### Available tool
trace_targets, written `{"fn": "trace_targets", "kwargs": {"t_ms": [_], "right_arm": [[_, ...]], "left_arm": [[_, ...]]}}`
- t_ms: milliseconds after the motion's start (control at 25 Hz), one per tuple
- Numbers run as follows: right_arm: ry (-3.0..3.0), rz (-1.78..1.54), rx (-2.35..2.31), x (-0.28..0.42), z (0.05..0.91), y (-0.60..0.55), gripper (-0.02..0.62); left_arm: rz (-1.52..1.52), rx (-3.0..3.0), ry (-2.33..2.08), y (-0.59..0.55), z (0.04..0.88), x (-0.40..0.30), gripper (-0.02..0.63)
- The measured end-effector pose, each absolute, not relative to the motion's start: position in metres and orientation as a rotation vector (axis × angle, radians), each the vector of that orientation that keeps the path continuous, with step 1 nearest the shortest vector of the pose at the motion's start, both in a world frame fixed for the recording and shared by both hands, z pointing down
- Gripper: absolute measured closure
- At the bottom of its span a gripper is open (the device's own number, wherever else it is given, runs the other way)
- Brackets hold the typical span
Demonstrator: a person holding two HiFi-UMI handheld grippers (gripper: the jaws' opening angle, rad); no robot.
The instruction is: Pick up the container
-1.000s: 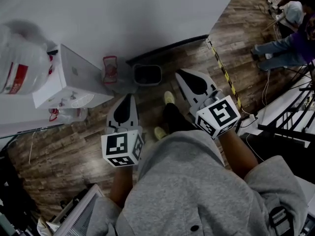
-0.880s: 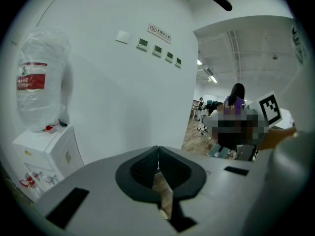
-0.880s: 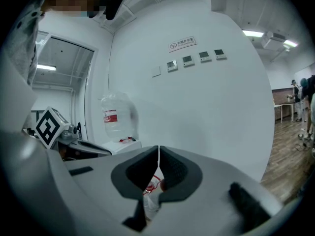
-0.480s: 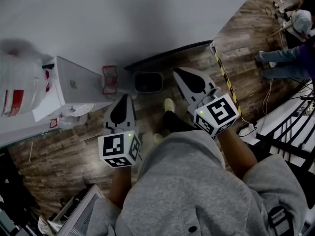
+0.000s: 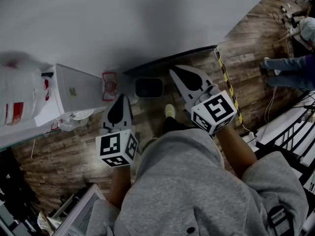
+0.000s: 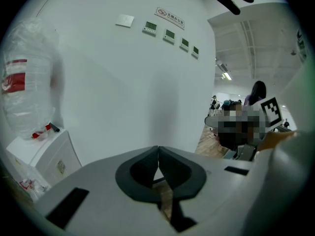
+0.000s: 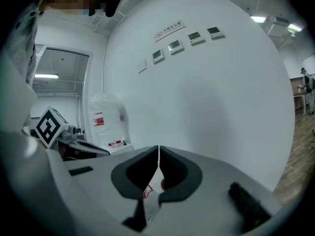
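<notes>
Left gripper (image 5: pixel 122 97): jaws pressed together, nothing between them. Right gripper (image 5: pixel 172 70): likewise closed and empty. Both held over the wood floor (image 5: pixel 64 151), pointing toward the white wall (image 5: pixel 147 18). Dark container (image 5: pixel 149 87) on the floor at the wall's foot, far side, between the two gripper tips, touching neither. Left of it: small red-framed item (image 5: pixel 109 85), then white water dispenser (image 5: pixel 74 90) with bottle (image 5: pixel 19 102) on top.

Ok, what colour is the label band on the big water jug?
Red; the label band on the clear plastic water jug shows best in the left gripper view.
</notes>
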State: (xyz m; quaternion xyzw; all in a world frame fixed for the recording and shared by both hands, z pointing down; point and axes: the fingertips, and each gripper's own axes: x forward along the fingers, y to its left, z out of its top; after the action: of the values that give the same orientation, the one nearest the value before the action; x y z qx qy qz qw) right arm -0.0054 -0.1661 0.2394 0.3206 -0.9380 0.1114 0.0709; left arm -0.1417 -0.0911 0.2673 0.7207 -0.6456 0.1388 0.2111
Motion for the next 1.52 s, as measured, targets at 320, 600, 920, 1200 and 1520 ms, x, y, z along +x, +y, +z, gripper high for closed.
{"fn": "trace_targets", "kwargs": {"t_ms": [320,600,920,1200,1520], "right_arm": [[-2.848,0.351,0.922,0.008,0.241,-0.196,0.569],[-2.866,0.384,0.85,-0.004,0.254,-0.205,0.569],[-2.818,0.39,0.741,-0.041,0.28,-0.21,0.569],[-2.769,0.406,0.671,-0.071,0.314,-0.218,0.569],[-2.711,0.409,0.601,-0.093,0.353,-0.219,0.569]], "left_arm": [[0.43,1.972,-1.842,-0.12,0.27,-0.131,0.591],[0.435,1.883,-1.911,-0.124,0.278,-0.152,0.591],[0.463,1.757,-1.895,-0.116,0.325,-0.187,0.591],[0.462,1.667,-1.876,-0.12,0.371,-0.211,0.591],[0.491,1.588,-1.844,-0.12,0.415,-0.225,0.589]]}}
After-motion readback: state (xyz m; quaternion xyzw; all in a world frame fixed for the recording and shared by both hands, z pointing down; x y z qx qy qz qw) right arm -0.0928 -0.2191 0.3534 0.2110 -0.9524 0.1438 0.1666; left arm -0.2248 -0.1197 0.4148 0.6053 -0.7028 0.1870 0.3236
